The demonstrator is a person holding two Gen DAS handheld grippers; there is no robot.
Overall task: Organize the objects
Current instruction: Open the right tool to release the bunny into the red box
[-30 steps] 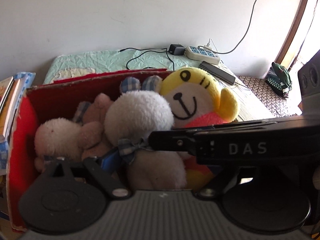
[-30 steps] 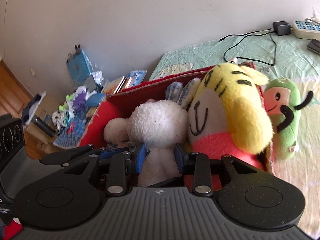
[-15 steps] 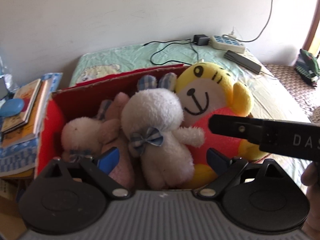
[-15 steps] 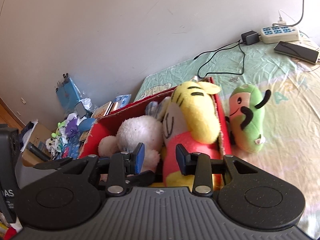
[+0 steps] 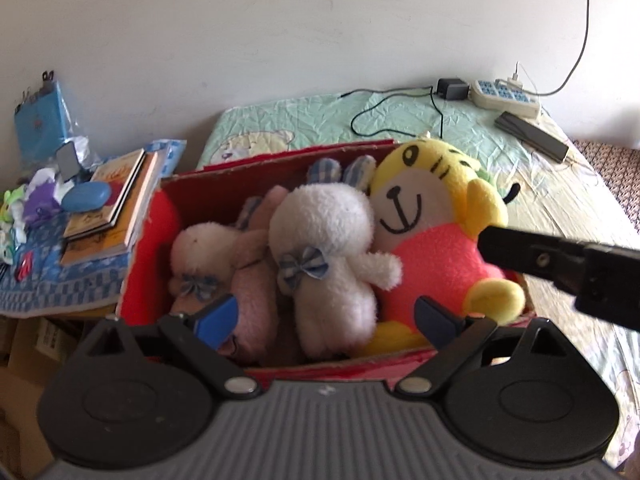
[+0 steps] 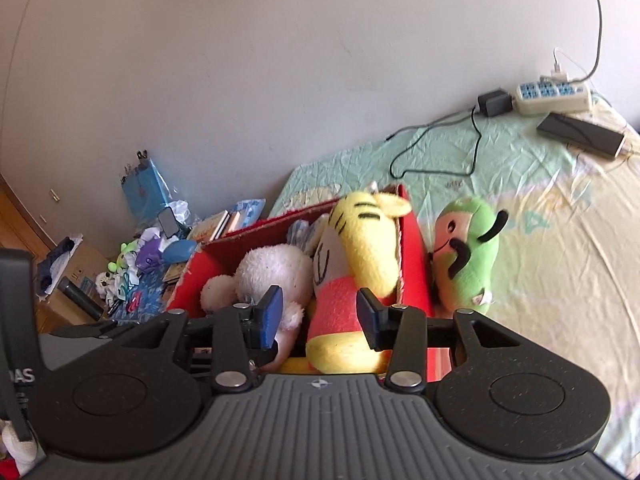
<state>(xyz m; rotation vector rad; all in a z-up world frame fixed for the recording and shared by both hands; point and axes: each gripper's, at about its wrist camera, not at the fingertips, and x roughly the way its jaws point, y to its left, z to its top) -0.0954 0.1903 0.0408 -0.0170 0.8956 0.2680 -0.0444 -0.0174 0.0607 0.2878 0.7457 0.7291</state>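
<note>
Hovering over red box [image 5: 192, 200] of plush toys, both grippers empty, jaws spread.
Green plush [image 6: 466, 256] mostly hidden behind yellow tiger [image 5: 432, 232] at left view's centre right; pink toy [image 5: 256, 280] half buried.

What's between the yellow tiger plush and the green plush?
The red box's right wall stands between the yellow tiger plush, inside the box, and the green plush, on the bed outside. Right wrist view.

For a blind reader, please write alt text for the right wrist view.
An open right gripper hovers before a red box packed with plush toys, a yellow tiger foremost. A green plush lies outside the box on the bed.
</note>
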